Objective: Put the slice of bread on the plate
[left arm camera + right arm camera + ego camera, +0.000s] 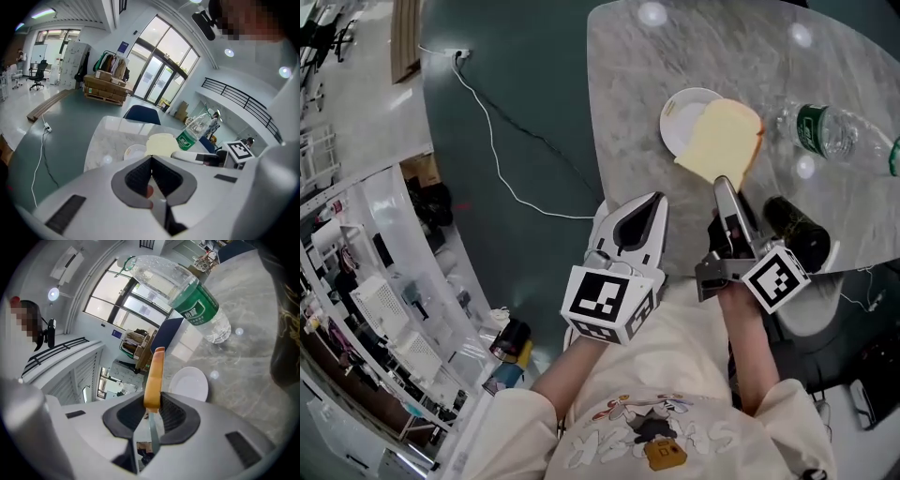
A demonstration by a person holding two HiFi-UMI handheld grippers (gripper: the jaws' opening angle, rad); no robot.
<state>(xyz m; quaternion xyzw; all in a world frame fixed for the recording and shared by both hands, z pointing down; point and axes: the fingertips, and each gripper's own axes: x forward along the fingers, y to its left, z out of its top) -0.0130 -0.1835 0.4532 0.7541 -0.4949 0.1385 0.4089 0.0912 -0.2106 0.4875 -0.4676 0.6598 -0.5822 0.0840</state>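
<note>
My right gripper [725, 184] is shut on a slice of bread [724, 139], pale with a tan crust. It grips the slice by its near edge. In the head view the slice covers the right side of a small white plate [682, 114] on the marble table [628, 84]. The right gripper view shows the bread [153, 376] edge-on between the pads of that gripper [152, 405], with the plate [190, 384] beyond it to the right. My left gripper [639, 208] is shut and empty at the table's near edge. Its view shows the plate [135, 152] and the bread [161, 143] ahead.
A clear water bottle with a green label [823, 131] lies on the table right of the bread and fills the top of the right gripper view [187, 291]. A dark cylinder [797, 230] lies near the table's right front edge. A white cable [502, 141] runs across the floor at left.
</note>
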